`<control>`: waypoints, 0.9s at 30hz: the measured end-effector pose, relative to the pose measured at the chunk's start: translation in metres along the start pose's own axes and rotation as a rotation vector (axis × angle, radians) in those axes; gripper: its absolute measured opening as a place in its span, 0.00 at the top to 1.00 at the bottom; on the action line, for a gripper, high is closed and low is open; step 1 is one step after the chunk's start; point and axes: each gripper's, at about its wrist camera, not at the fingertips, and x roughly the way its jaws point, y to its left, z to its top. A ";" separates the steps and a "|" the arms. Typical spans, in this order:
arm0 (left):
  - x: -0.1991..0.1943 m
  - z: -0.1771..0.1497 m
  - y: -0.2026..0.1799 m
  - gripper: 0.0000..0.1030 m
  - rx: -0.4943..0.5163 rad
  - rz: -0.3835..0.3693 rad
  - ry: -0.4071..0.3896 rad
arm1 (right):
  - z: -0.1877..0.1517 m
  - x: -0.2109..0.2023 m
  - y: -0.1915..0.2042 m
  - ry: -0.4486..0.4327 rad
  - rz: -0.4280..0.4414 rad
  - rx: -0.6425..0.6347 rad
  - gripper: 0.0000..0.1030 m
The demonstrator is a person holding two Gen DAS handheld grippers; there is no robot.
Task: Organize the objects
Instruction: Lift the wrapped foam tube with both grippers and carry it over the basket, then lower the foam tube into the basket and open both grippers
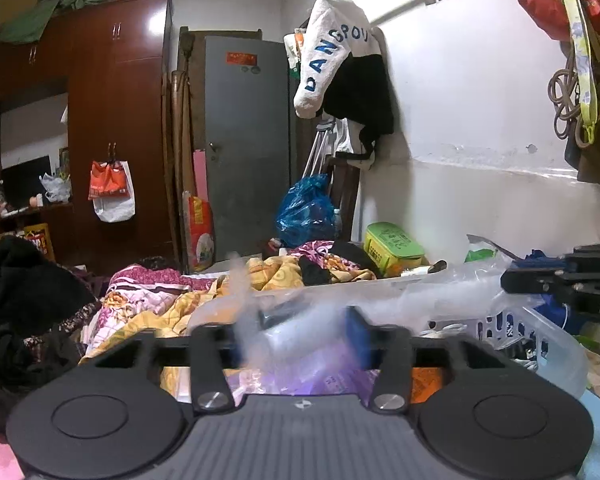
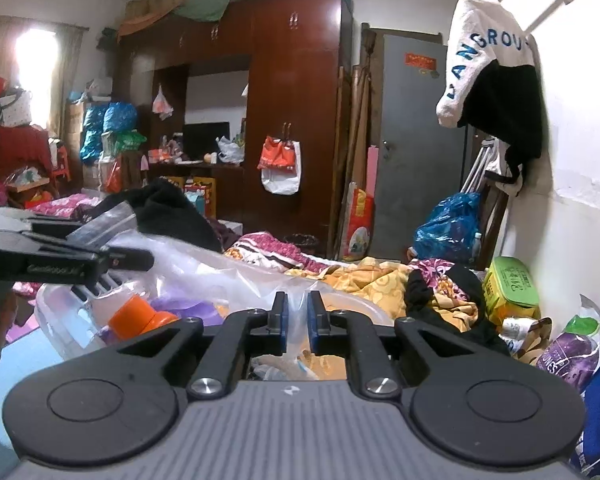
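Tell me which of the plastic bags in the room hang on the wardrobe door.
The orange and white bags, hooked on the wardrobe door handles. The blue bag sits low by the wall, and the clear bag is in the right gripper.

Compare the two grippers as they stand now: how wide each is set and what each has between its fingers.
The right gripper has its jaws nearly together, pinching a thin fold of the clear plastic bag; the left gripper is set much wider, with a bulkier, blurred bunch of plastic between its fingers. The right one's blue pads show sharply; the left's are smeared by motion. Both are black and hold the same bag.
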 end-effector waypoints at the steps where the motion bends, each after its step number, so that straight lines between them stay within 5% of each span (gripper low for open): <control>1: 0.000 0.000 -0.001 0.17 0.009 0.026 -0.010 | -0.001 0.000 -0.002 0.001 0.000 0.011 0.73; 5: -0.008 -0.001 -0.006 0.15 0.047 0.042 -0.038 | -0.003 -0.004 -0.009 -0.008 0.005 0.045 0.59; 8: -0.017 -0.001 -0.008 0.15 0.047 0.035 -0.053 | -0.004 -0.013 -0.010 -0.039 -0.025 0.038 0.13; 10: -0.027 -0.002 -0.012 0.15 0.047 0.026 -0.072 | -0.005 -0.023 -0.009 -0.074 -0.027 0.036 0.01; 13: -0.039 -0.001 -0.020 0.07 0.054 0.021 -0.057 | -0.005 -0.036 -0.007 -0.091 -0.010 0.039 0.00; 17: -0.058 -0.008 -0.035 0.07 0.073 -0.044 -0.013 | -0.002 -0.046 0.001 0.026 -0.033 0.098 0.00; 22: -0.098 -0.024 -0.051 0.07 0.072 0.001 0.026 | -0.023 -0.087 0.026 -0.032 -0.174 0.080 0.00; 27: -0.169 -0.052 -0.050 0.07 -0.011 0.021 0.033 | -0.042 -0.137 0.041 -0.019 -0.093 0.117 0.00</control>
